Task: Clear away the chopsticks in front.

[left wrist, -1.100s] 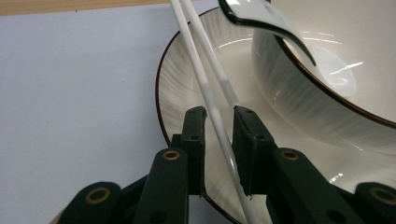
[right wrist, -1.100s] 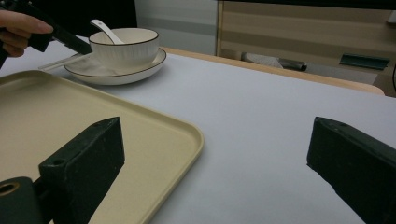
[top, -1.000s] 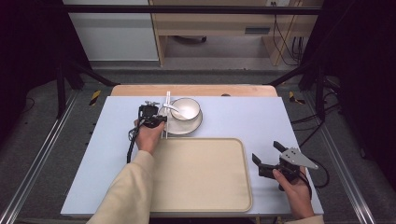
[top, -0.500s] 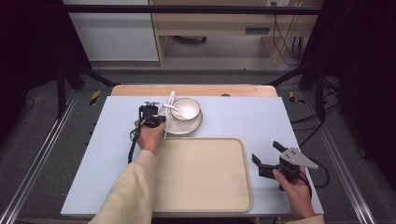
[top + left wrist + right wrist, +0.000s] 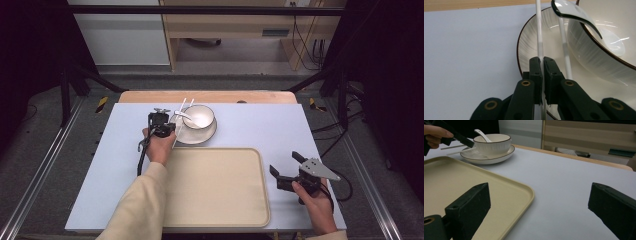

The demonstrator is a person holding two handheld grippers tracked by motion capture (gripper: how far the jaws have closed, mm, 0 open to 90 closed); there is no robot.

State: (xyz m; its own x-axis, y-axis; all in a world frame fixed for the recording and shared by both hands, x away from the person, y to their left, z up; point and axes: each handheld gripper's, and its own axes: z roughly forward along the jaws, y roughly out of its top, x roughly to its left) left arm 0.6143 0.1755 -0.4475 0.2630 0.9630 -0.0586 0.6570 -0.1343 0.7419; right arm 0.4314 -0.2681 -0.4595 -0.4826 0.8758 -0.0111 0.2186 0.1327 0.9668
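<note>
Chopsticks [image 5: 539, 30] are what the work turns on: two slim white sticks lying across the left edge of a ribbed plate [image 5: 529, 42], their far tips pointing away over the pale blue tabletop [image 5: 260, 125]. The left gripper [image 5: 542, 75] has just been closing, and its jaws now stand pinched together on the left-hand stick; the second stick [image 5: 564, 50] lies just beside the jaws, free, on the side of the bowl [image 5: 604, 55]. The grip sits low on the stick, where the rim of the plate props it clear of the surface, which is probably why it was taken there: a thin stick flat on a tabletop gives pads nothing to get under (the plate's rim does that job).

A white spoon [image 5: 576, 17] leans in the bowl with its handle out over the rim, close above the loose stick, so lifting straight up and toward the person looks safer than sweeping sideways.

From the high view, the left gripper [image 5: 160, 125] is at the plate's left edge, with the beige tray [image 5: 215, 190] directly in front of the person, bare and near enough to serve as the likely set-down place. The right gripper [image 5: 290, 172] hovers off the tray's right edge with its jaws spread wide, nothing between them, seemingly waiting. Taking only one stick suggests they may go across one at a time.
</note>
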